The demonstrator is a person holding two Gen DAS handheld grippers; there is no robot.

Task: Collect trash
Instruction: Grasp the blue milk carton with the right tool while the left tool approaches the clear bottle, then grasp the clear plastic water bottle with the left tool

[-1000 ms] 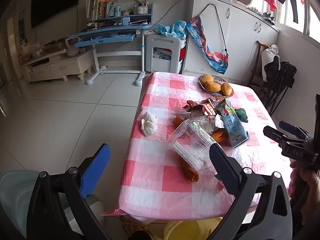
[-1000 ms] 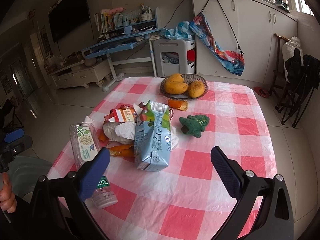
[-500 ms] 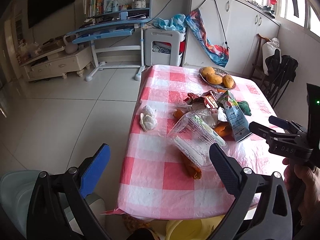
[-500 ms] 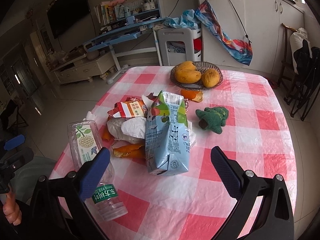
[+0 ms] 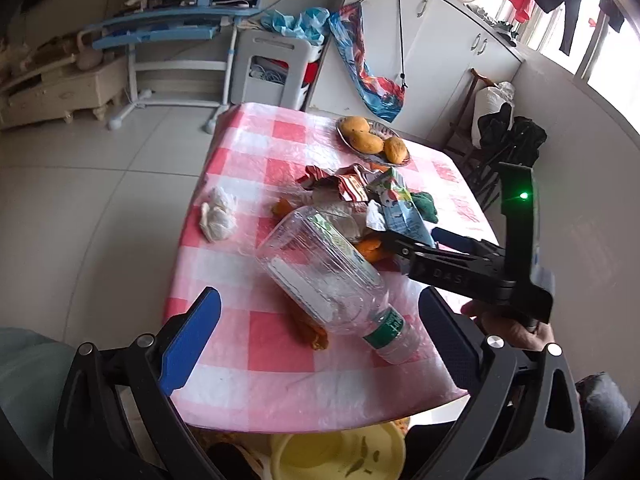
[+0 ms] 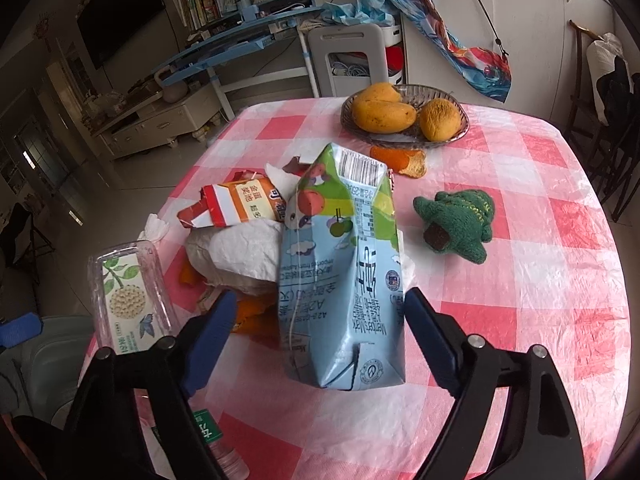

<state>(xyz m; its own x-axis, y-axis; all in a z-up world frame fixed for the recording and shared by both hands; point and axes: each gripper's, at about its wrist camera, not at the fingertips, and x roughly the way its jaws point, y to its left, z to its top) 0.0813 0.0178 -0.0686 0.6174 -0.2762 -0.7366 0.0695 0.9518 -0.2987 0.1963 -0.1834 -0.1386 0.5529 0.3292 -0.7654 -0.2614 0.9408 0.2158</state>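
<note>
A light-blue and green milk carton (image 6: 344,280) lies on the pink checked tablecloth (image 6: 520,300). My right gripper (image 6: 318,332) is open, with one finger on each side of the carton's near end. A clear plastic bottle (image 5: 324,276) with a green label lies on its side near the table's front edge. My left gripper (image 5: 316,332) is open and hovers just short of the bottle, holding nothing. In the left wrist view the right gripper (image 5: 412,236) reaches in from the right, held by a hand (image 5: 516,332). A torn orange wrapper (image 6: 236,208), crumpled white paper (image 6: 240,252) and orange peel (image 6: 400,160) lie around the carton.
A white tissue wad (image 5: 218,216) sits near the table's left edge. A green knitted toy (image 6: 460,224) lies right of the carton. A fruit bowl (image 6: 348,120) stands at the far side. A yellow basin (image 5: 336,452) sits below the front edge, a grey-green bin (image 5: 24,380) at left.
Both grippers moved forward and down toward the table. The right gripper's fingers now straddle the milk carton. The left gripper came closer to the clear bottle.
</note>
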